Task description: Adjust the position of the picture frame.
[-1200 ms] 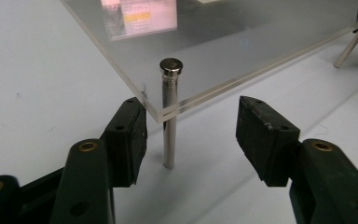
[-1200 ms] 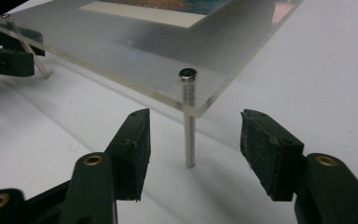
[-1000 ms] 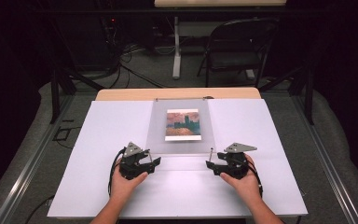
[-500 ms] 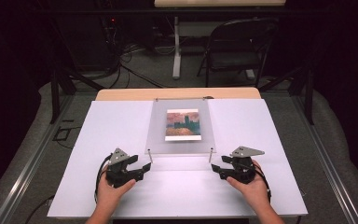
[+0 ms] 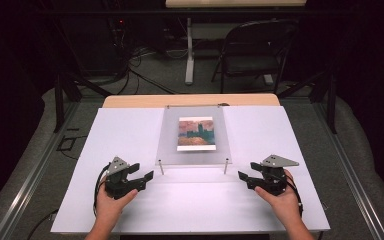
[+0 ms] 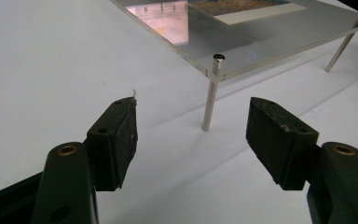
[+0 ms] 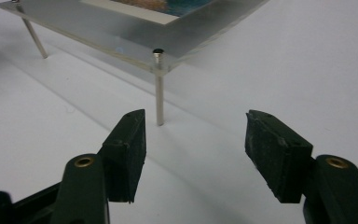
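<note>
We see the clear acrylic frame point(image 5: 194, 137) standing on thin metal legs in the middle of the white table point(image 5: 130, 130), nearer its far edge, with a small painted picture point(image 5: 196, 133) sandwiched in its panel. It stands free; nothing touches it.

Our left gripper point(image 5: 141, 180) sits off the frame's near left corner with its jaws spread and empty. In the left gripper view the near left leg point(image 6: 209, 100) stands just ahead, between the two black pads point(image 6: 121, 135) but clear of both.

Our right gripper point(image 5: 246, 179) sits off the near right corner, and its jaws have just been opening, with nothing between them. The near right leg point(image 7: 159, 93) stands ahead of it, closer to the left pad point(image 7: 130, 140).

The risks we judge from here:
- The legs are slim and the panel sits high on them, so a sideways knock from a pad could slide or tip the whole frame.
- If one gripper closes before the other, the frame may twist on the smooth table.
- Pinching a leg rather than the panel edge could bend it or loosen its cap point(image 6: 218, 58).
- The right gripper is off-centre to its leg, so one pad may strike first.
</note>
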`<state>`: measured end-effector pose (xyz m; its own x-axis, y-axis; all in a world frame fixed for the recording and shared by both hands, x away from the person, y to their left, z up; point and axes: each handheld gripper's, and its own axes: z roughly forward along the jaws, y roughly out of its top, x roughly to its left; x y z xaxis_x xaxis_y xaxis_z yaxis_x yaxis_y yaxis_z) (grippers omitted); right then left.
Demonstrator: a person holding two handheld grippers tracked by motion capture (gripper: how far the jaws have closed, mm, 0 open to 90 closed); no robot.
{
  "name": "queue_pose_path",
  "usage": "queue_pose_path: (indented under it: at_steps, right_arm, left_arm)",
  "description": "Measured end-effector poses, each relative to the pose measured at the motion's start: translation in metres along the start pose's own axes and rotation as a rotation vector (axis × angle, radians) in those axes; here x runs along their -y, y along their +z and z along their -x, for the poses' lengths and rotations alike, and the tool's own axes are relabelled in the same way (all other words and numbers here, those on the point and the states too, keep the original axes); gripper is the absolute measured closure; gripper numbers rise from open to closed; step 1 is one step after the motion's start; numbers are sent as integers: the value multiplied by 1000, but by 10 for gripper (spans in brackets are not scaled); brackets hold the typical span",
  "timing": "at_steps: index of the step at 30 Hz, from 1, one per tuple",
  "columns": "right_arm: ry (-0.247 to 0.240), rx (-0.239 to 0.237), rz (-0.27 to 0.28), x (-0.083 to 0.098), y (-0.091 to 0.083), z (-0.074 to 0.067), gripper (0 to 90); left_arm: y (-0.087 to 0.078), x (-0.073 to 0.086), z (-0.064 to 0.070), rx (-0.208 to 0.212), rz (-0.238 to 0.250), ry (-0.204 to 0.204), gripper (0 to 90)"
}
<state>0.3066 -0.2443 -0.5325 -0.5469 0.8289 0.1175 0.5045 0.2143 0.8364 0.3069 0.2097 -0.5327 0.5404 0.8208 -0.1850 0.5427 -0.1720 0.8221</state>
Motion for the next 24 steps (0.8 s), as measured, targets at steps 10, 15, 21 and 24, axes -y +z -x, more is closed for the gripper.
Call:
queue_pose_path:
  at_steps: [10, 15, 21, 24]
  right_arm:
    - [30, 23, -15, 3, 4, 5, 248]
    - [41, 39, 6, 4, 5, 7, 185]
    - [62, 30, 0, 4, 7, 8, 154]
    - [68, 28, -16, 4, 8, 8, 147]
  left_arm:
    - [-1, 2, -14, -24, 2, -41, 337]
    - [-2, 3, -19, -39, 7, -57, 336]
    - [-2, 4, -24, -55, -8, -91, 336]
    - [-2, 3, -24, -45, -20, -99, 338]
